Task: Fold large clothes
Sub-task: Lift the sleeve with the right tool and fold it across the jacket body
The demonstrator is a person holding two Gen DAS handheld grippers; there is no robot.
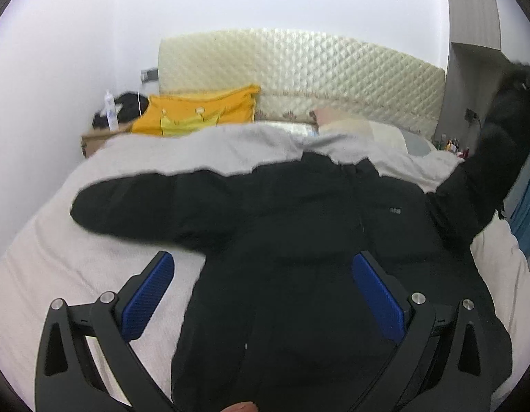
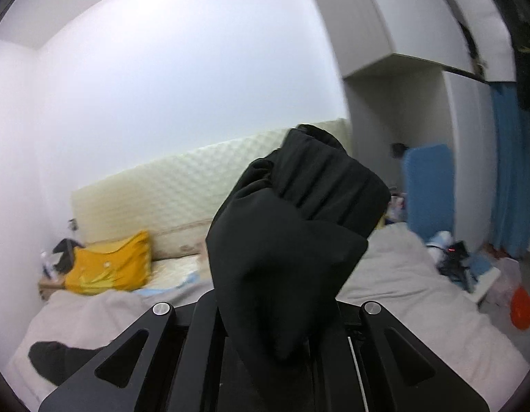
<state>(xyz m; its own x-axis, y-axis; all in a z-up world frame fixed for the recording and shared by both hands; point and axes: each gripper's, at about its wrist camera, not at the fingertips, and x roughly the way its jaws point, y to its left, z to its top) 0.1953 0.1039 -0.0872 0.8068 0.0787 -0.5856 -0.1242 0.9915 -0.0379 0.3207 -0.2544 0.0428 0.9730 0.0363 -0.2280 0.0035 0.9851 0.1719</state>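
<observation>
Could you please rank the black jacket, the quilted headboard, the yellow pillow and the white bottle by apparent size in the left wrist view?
Largest to smallest as they look:
1. black jacket, nearest the camera, so enlarged
2. quilted headboard
3. yellow pillow
4. white bottle

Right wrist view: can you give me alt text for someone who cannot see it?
The right gripper is shut on a sleeve of a black jacket, lifted above a bed with a grey cover. Behind are a cream padded headboard, a yellow pillow and a blue curtain.
</observation>
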